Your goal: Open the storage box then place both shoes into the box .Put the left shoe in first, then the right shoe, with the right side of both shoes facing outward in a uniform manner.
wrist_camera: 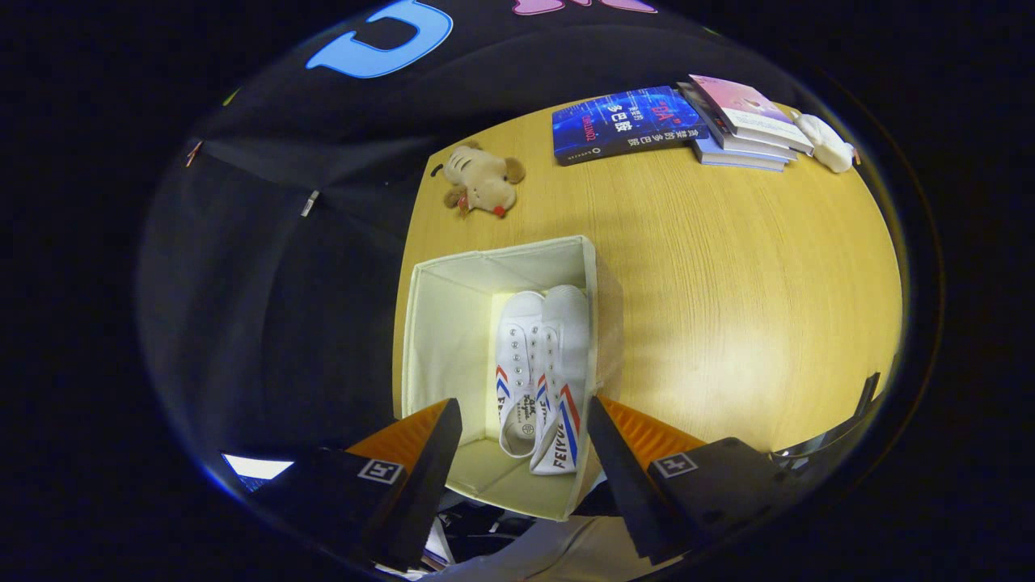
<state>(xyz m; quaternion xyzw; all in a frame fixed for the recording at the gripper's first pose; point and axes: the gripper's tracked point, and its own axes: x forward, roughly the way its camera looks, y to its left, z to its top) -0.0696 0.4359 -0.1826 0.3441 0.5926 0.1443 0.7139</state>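
An open cream fabric storage box (428,339) stands at the left edge of the wooden table. Two white canvas shoes with red and blue stripes lie side by side inside it, against its right wall: one shoe (517,364) on the left and the other shoe (563,372) leaning on it at the right, toes pointing away from me. My gripper (524,420) hovers above the box's near end, open, with the shoes' heels showing in the gap between its fingers and nothing held.
A plush dog (483,179) lies beyond the box near the table's far left corner. A blue book (627,123) and a stack of books (744,121) sit at the far edge, with a small white toy (826,141) beside the stack. Bare wooden tabletop (744,291) stretches to the right.
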